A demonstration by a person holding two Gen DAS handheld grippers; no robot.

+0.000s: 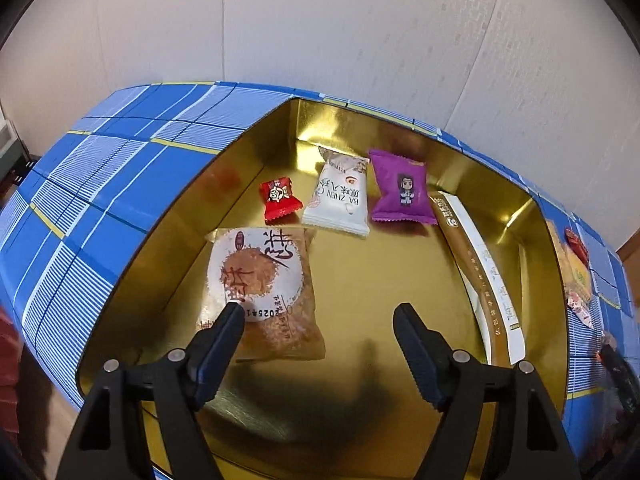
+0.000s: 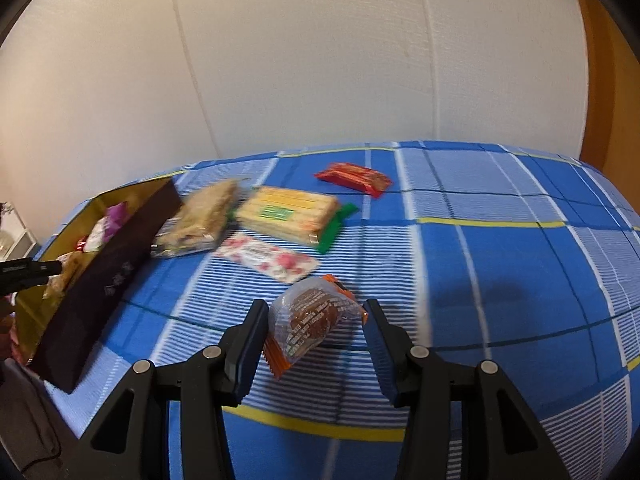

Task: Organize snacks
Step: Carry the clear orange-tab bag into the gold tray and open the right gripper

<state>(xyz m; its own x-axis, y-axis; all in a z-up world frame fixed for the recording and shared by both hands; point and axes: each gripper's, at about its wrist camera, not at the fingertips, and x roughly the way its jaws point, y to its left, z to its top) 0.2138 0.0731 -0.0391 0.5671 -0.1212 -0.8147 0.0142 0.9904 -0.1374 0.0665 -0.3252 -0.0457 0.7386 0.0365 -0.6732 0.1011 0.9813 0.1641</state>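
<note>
Five snacks lie in the gold box (image 1: 372, 128); the brown biscuit packet (image 1: 260, 284) sits nearest the left gripper (image 1: 320, 316), whose jaws stand apart with nothing between them, one tip over the packet's near edge. The right gripper (image 2: 316, 320) is clamped on a clear-wrapped brown sweet (image 2: 310, 320), lifted above the blue checked cloth (image 2: 500, 260).

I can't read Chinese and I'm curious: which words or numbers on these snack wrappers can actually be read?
"BA ZHEN", upside down, with Chinese characters beside it: white packet in the gold box.
"2025", upside down, part of a printed date: round cake packet.
Large brush characters on the same packet: I can't make them out.
Long brown-and-white packet: print too small.
Dark box wall: faint characters, blurred.
Snacks on the cloth: blurred.
</note>
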